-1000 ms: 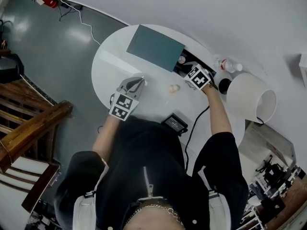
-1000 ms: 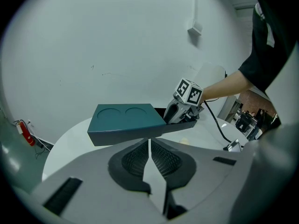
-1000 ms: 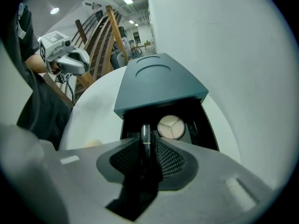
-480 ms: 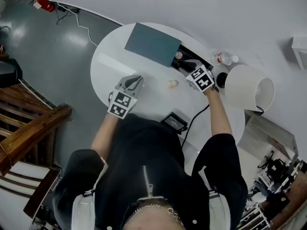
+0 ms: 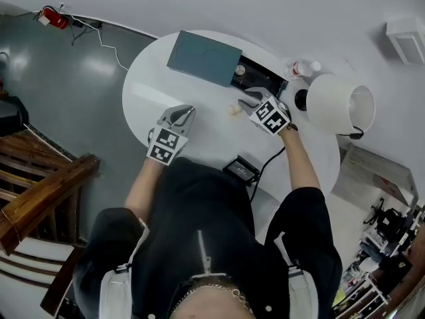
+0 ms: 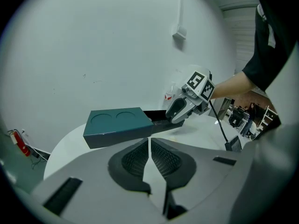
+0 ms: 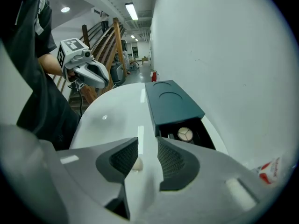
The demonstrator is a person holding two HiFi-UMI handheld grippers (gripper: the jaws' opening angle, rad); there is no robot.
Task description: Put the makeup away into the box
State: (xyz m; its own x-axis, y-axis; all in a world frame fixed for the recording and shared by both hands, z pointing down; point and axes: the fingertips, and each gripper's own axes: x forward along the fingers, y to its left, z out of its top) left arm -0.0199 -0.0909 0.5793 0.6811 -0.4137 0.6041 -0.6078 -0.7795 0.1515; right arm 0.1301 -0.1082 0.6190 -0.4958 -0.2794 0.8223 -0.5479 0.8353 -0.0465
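Observation:
A teal box (image 5: 202,58) lies at the table's far side, its black drawer (image 5: 260,77) pulled out to the right. A round compact (image 7: 185,134) rests inside the drawer. A small beige sponge (image 5: 234,109) sits on the white table (image 5: 143,92) just left of my right gripper (image 5: 246,100). In the right gripper view the sponge (image 7: 136,164) shows beneath the left jaw, on the table and not between the pads. That gripper (image 7: 147,155) is open and empty above the table. My left gripper (image 5: 186,110) hovers near the table's middle, shut and empty (image 6: 149,146).
A white lamp shade (image 5: 339,105) and a clear bottle (image 5: 302,67) stand at the table's right. A black device with a cable (image 5: 241,169) lies near the front edge. Wooden stairs (image 5: 40,191) are at the left; a wall runs behind the table.
My right gripper has drawn back from the drawer toward the sponge and risen. The left gripper shifted only slightly. The sponge stayed on the table.

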